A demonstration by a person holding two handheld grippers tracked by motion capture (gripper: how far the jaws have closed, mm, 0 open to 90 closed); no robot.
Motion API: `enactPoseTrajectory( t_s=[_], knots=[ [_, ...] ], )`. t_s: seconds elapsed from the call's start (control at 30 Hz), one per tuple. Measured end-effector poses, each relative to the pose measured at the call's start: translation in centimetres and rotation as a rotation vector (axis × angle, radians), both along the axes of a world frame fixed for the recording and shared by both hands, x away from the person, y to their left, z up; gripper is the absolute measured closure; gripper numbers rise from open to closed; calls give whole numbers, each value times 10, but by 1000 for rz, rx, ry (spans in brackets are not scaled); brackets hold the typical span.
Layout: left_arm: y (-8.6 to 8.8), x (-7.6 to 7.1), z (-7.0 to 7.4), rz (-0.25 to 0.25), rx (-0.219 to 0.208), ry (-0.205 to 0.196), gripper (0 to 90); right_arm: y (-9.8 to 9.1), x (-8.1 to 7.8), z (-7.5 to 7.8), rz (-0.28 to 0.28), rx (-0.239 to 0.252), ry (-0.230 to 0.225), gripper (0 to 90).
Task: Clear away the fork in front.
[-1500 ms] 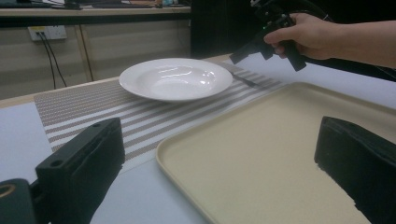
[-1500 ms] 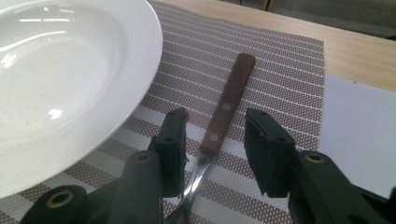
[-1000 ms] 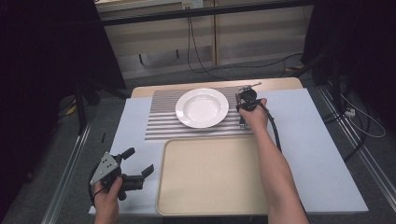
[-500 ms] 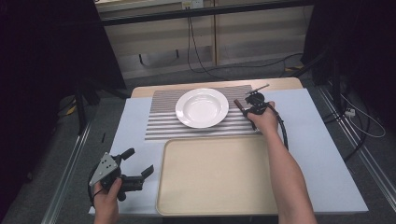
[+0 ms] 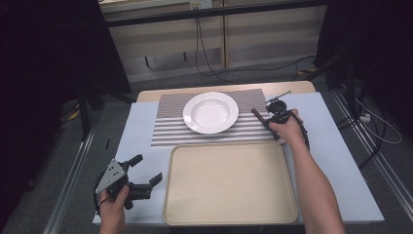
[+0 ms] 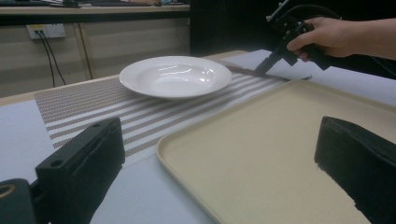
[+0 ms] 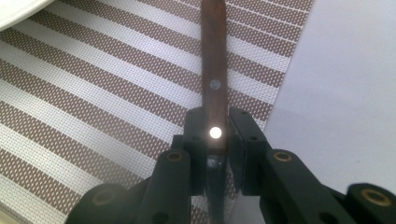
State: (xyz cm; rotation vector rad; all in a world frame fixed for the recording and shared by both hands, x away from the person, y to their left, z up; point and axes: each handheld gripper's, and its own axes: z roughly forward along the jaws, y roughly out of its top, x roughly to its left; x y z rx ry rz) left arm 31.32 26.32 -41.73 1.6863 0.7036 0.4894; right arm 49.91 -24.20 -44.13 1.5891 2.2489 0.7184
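Note:
A knife with a brown riveted wooden handle (image 7: 213, 56) lies low over the right edge of the striped placemat (image 5: 170, 129), its handle (image 5: 257, 115) pointing at the white plate (image 5: 210, 112). My right gripper (image 7: 215, 128) is shut on it where handle meets blade. In the high view that right gripper (image 5: 268, 117) sits just right of the plate. In the left gripper view the right gripper (image 6: 275, 56) shows beyond the plate (image 6: 175, 77). My left gripper (image 5: 147, 168) stands open at the table's near left, holding nothing, beside the beige tray (image 5: 229, 185).
The tray (image 6: 280, 140) takes up the near middle of the light tabletop (image 5: 336, 146). The placemat (image 6: 70, 107) lies behind it with the plate on it. Cables run over the floor past the far edge.
My right gripper, with the knife in it, has shifted right and a little nearer, away from the plate's rim. The left gripper has stayed put.

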Motion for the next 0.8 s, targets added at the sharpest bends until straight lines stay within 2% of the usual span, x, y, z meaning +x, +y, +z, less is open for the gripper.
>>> enactPoseTrajectory(
  t_s=[0.13, 0.2, 0.43, 0.47, 0.5, 0.63, 0.8],
  knots=[
    [-1, 1, -1, -4, 0, 9, 18, 0, 3, 0, -1, 2, 13, 776],
    [-1, 2, -1, -5, -1, 11, 18, 0, 7, 2, -3, 2, 50, 772],
    [-2, 3, -2, -10, 12, 3, 18, 2, 12, 4, 8, -19, 86, 769],
    [-3, 3, -2, -8, 6, 13, 18, 3, 13, 4, -3, -19, 94, 769],
    [-3, 3, -2, -9, 7, 13, 18, 4, 14, 5, 13, -38, 96, 769],
    [-4, 3, -1, -12, 8, 9, 18, 12, 19, 7, 20, -97, 127, 766],
    [-4, 4, -2, -15, 5, 7, 17, 13, 19, 8, 4, -98, 138, 762]
  ],
)
